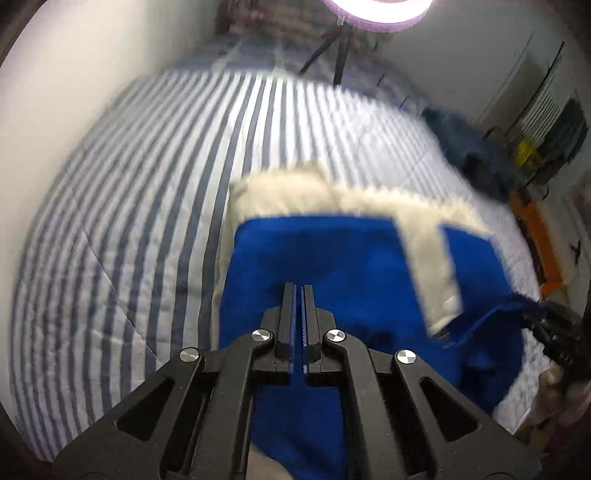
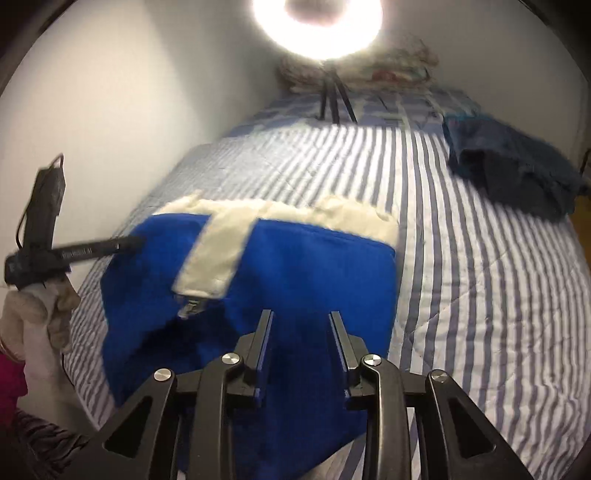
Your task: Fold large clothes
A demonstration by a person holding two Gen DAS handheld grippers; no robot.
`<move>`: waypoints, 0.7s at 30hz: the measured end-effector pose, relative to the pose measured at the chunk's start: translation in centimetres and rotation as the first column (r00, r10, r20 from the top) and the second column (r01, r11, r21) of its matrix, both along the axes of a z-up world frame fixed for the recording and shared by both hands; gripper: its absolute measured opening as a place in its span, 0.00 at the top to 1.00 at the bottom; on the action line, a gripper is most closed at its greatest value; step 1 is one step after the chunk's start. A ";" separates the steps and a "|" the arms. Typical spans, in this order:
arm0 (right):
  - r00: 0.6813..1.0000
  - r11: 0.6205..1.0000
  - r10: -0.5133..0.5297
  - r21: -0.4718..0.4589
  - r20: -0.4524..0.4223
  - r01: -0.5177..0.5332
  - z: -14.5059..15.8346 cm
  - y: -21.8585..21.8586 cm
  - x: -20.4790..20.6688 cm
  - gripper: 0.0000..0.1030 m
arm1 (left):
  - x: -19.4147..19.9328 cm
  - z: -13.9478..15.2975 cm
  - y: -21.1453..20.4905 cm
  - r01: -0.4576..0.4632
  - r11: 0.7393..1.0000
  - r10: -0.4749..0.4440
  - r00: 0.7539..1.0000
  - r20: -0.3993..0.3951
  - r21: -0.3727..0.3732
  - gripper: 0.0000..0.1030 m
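A blue garment (image 1: 332,266) with a cream fleece lining and a cream front strip (image 1: 432,266) lies partly folded on the striped bed. My left gripper (image 1: 300,288) is above it, jaws shut; whether cloth is pinched between them I cannot tell. In the right wrist view the same garment (image 2: 295,266) lies under my right gripper (image 2: 301,317), whose jaws stand open and empty just above the blue cloth. The left gripper (image 2: 129,243) shows at the garment's left edge there. The right gripper's body shows at the right edge of the left view, holding up a blue fold (image 1: 517,302).
The bed has a blue-and-white striped quilt (image 1: 147,221). A dark blue folded garment (image 2: 517,173) lies at the bed's far right. A ring light on a tripod (image 2: 317,26) stands at the head of the bed. A white wall (image 2: 110,92) runs along the left.
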State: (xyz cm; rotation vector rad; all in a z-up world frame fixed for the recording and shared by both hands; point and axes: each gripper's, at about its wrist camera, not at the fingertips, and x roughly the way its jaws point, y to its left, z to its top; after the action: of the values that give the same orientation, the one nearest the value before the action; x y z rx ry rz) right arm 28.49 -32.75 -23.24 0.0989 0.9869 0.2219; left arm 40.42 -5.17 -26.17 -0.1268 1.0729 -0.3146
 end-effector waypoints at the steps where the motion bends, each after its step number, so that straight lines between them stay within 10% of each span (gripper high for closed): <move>1: 1.000 1.000 -0.001 0.005 -0.024 0.001 -1.0 -0.1 0.4 0.71 | 0.0 -0.8 0.3 0.000 1.000 0.000 1.000 -0.009 -0.015 0.99; 5: 0.996 1.000 0.015 -0.024 -0.092 -0.017 -5.0 0.3 0.5 0.71 | 0.3 -1.8 1.5 0.012 0.996 -0.015 0.999 -0.033 -0.088 0.97; 21: 0.997 0.978 0.080 0.193 0.018 -0.082 2.3 -1.5 -2.1 0.70 | -2.7 3.1 5.2 -0.033 0.968 0.025 0.999 -0.037 -0.251 0.97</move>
State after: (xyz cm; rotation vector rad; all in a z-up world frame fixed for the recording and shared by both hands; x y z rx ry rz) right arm 26.40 -34.27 -20.94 0.2357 0.9581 0.3934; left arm 37.72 0.04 -23.05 -0.3755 1.0607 -0.4230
